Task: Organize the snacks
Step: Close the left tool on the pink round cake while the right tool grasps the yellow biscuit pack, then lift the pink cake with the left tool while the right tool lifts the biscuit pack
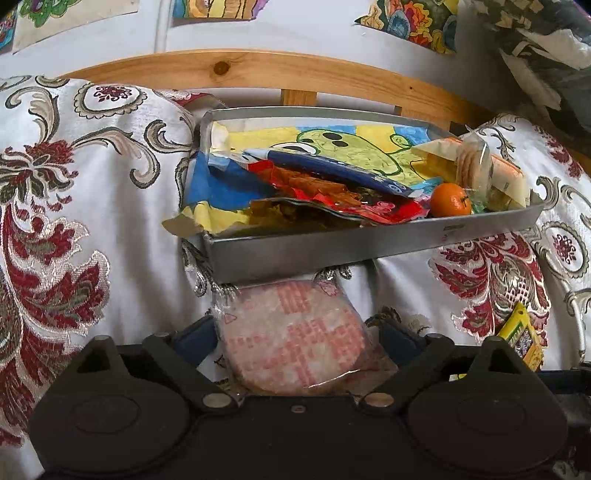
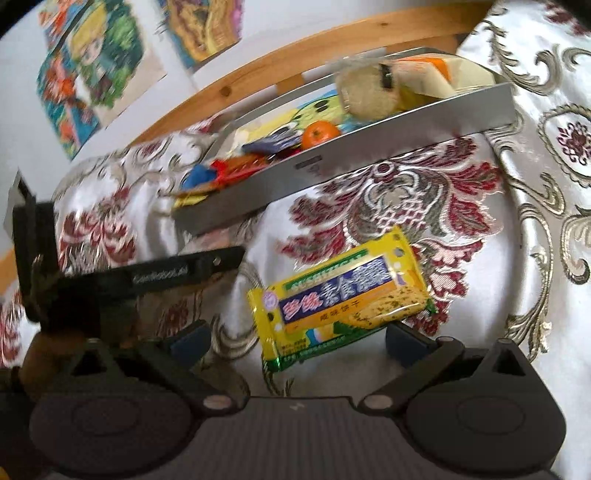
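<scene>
The metal tray (image 1: pixel 325 251) sits on a white bedspread (image 1: pixel 92 206) woven with dark red and gold flowers, and everything else is placed from it. Behind the tray runs a curved wooden bed rail (image 1: pixel 258 70), and above that a pale wall with coloured drawings (image 1: pixel 410 18) stuck to it. Inside the tray a child's drawing of a green creature (image 1: pixel 343 147) lines the bottom. On it lie crumpled red and blue wrappers (image 1: pixel 325 184) toward the tray's left and middle, a small orange (image 1: pixel 450 200) against the near wall at the right, and a clear pack of round crackers (image 1: pixel 472 162) standing just behind the orange beside pale yellow packets (image 1: pixel 509 177).

Just in front of the tray's near wall, the left gripper (image 1: pixel 299 332) pinches a round rice cake in clear wrap (image 1: pixel 295 336) printed with red characters too blurred to read; its far edge reaches up to the tray wall and seems tucked slightly under it, though the fisheye makes this hard to judge. The blue-padded fingers (image 1: pixel 192 339) press the wrap from both sides.

In front of the tray and to its right, a yellow cracker packet (image 2: pixel 340 291) lies flat on the bedspread, with Chinese characters on a blue band and a green strip along its top edge. The right gripper (image 2: pixel 299 336) stands spread wide with the packet's near end between its fingers, neither pad clearly touching it. The body of the left gripper crosses the right wrist view to the packet's left, between it and the tray's left end, with small white lettering that is not legible.
</scene>
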`<state>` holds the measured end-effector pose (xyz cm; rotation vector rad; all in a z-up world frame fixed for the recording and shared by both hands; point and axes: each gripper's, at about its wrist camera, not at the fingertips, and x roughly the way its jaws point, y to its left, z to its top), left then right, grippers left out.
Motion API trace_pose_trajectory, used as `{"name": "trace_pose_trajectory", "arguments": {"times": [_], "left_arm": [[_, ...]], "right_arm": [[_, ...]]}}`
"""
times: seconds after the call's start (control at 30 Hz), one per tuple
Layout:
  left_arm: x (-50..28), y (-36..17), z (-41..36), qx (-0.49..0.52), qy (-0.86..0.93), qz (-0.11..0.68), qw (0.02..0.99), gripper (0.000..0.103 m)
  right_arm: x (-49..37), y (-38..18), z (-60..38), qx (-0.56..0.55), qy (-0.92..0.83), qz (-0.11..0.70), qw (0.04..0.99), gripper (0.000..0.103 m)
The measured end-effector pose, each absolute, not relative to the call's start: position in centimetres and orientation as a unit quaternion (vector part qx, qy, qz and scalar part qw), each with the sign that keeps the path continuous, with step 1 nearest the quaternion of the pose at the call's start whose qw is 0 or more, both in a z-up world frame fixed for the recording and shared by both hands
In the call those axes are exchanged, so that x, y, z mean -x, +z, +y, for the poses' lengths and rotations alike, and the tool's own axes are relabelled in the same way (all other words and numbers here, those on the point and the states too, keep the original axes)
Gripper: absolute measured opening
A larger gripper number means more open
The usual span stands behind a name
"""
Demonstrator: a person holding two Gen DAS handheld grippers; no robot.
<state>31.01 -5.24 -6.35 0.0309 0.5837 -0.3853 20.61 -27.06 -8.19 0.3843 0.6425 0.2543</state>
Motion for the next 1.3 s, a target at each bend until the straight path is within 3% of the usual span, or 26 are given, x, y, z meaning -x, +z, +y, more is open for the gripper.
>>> {"name": "trace_pose_trajectory", "arguments": {"times": [0.1, 0.3, 0.9, 1.2, 1.3], "left_arm": [[-31.1, -6.2, -5.0, -0.008, -0.185, 0.291, 0.939, 0.083], [-30.2, -6.0, -5.2, -0.013, -0.193, 0.310, 0.931, 0.076], [-21.0, -5.7, -4.6, -0.008, -0.148, 0.347, 0.926, 0.076], [-17.3, -6.0, -2.6, 0.024, -0.111, 0.377, 0.919, 0.076], [-17.5, -6.0, -2.6, 0.031, -0.108, 0.372, 0.921, 0.076]], "right_arm": [[-20.8, -8.2, -27.1, -0.180, 0.111, 0.307, 0.928, 0.103], [-20.7, -8.2, -26.7, -0.149, 0.104, 0.306, 0.935, 0.103], [-23.0, -7.4, -28.1, -0.221, 0.051, 0.326, 0.918, 0.103], [-22.9, -7.4, -25.7, -0.111, 0.041, 0.332, 0.936, 0.092], [-22.4, -7.3, -25.4, -0.087, 0.057, 0.337, 0.936, 0.084]]}}
